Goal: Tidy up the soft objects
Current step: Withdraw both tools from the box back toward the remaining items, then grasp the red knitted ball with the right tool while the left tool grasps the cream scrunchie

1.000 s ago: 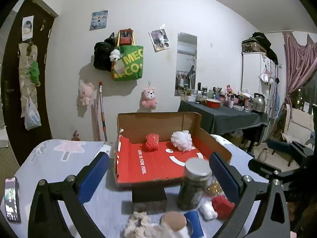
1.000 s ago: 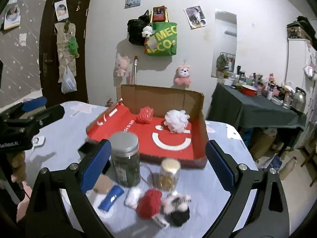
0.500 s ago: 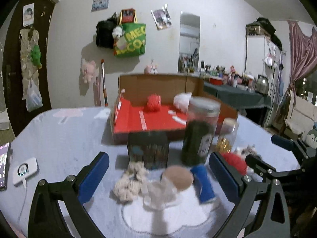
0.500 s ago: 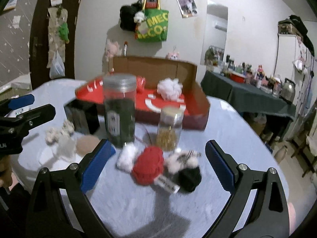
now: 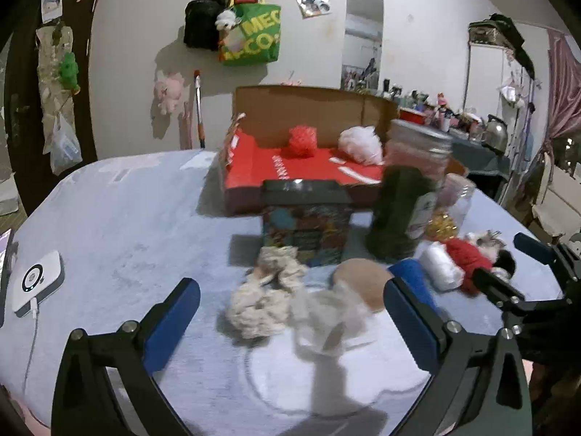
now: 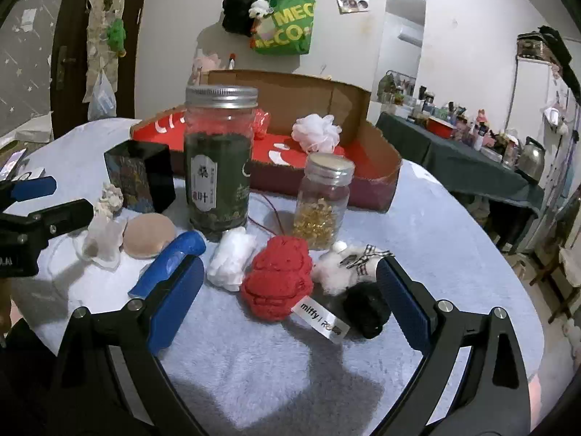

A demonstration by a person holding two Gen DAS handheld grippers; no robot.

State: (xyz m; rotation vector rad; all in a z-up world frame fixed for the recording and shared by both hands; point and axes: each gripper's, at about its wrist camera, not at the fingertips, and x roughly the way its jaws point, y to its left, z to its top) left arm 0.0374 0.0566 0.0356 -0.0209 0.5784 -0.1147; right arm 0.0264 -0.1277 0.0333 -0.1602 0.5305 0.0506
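two soft puffs — a red one [image 6: 262, 122] and a white one [image 6: 316, 133] — were already laid in the far cardboard box [image 6: 377, 156]. left near on the table: red yarn [image 6: 277, 283], white wad [image 6: 232, 258], cream tangle [image 5: 261, 305] — untouched. both the left gripper [image 5: 290, 323] and right gripper [image 6: 290, 298] were held wide apart, empty.

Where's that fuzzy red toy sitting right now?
In the right wrist view, the red plush toy lies on the table between the open right gripper fingers, in front of the two jars, beside a white puff.
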